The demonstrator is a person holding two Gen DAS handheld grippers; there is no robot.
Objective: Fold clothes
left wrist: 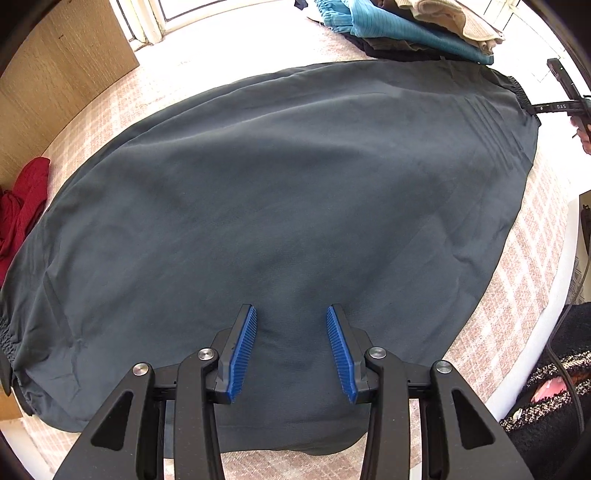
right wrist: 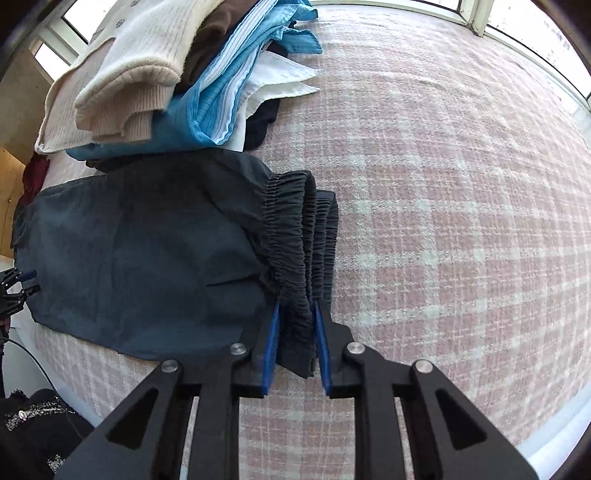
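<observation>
Dark trousers laid flat on pink plaid bed, folded lengthwise; cross-folds left. R gripper fingers pinch elastic waistband. L gripper open above fabric, holding nothing. Folded stack nearby.

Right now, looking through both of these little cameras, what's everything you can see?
dark garment: one, dark grey-blue, spread flat on the bedcover, elastic gathered end toward the right gripper
pile of clothes: one stack, cream knit on top, blue striped, brown, white and dark pieces under it, beyond the dark garment
red cloth: one, red, crumpled at the far end of the dark garment
bedcover: one, pink and white check, under everything
wooden panel: one, light wood, beside the bed
windows: bright, behind the bed
left gripper: black with blue fingers, apart above the dark garment, nothing between them
right gripper: black with blue fingers, gathered end between them
</observation>
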